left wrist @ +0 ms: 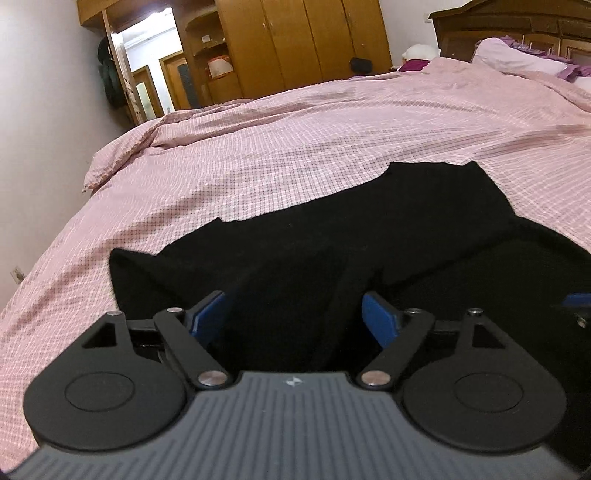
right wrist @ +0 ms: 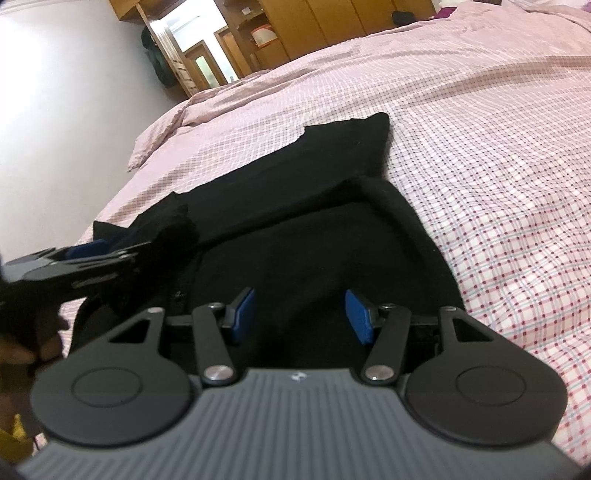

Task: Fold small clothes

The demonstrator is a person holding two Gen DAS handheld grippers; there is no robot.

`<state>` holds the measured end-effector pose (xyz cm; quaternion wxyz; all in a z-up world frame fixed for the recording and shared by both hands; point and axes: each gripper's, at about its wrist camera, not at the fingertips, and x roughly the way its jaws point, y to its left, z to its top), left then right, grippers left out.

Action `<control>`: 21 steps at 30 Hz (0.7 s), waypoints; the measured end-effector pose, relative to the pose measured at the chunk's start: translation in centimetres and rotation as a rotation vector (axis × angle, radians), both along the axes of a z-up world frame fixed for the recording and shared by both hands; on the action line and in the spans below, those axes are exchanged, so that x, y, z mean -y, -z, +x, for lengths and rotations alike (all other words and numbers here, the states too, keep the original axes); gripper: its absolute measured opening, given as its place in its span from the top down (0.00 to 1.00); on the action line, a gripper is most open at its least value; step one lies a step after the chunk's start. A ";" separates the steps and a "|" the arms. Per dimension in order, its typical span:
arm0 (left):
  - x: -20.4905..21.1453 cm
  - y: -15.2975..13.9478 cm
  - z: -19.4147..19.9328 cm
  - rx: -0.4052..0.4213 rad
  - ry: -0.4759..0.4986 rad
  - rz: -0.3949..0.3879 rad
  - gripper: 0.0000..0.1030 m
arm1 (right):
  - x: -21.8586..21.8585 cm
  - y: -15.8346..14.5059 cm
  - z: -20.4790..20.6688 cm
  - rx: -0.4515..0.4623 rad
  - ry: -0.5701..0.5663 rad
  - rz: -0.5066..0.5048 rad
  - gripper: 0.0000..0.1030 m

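A black garment (left wrist: 406, 229) lies on the pink checked bed cover (left wrist: 295, 140), with one part folded over onto itself. My left gripper (left wrist: 295, 314) hovers low over the garment's near left part. It is open, its blue pads (left wrist: 208, 314) are wide apart, and black cloth lies below and between them without being pressed. In the right wrist view the garment (right wrist: 295, 221) fills the middle, with a rolled fold edge along its right side. My right gripper (right wrist: 301, 314) is open over the near edge, its pads clear of the cloth. The left gripper (right wrist: 92, 254) shows blurred at the left.
The bed cover (right wrist: 498, 184) stretches far and right of the garment. A pillow (left wrist: 517, 59) and a dark headboard (left wrist: 517, 29) stand at the far right, and a wooden wardrobe (left wrist: 314, 40) stands beyond the bed. The bed's left edge drops beside a white wall (left wrist: 37, 110). A hand (right wrist: 22, 350) holds the left gripper.
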<state>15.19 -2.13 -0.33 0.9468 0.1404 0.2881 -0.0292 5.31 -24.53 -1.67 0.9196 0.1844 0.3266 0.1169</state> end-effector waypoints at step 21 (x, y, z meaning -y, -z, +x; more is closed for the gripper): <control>-11.7 -1.0 -8.1 -0.041 -0.297 -0.066 0.18 | -13.0 -4.7 2.9 0.118 -0.384 -0.099 0.45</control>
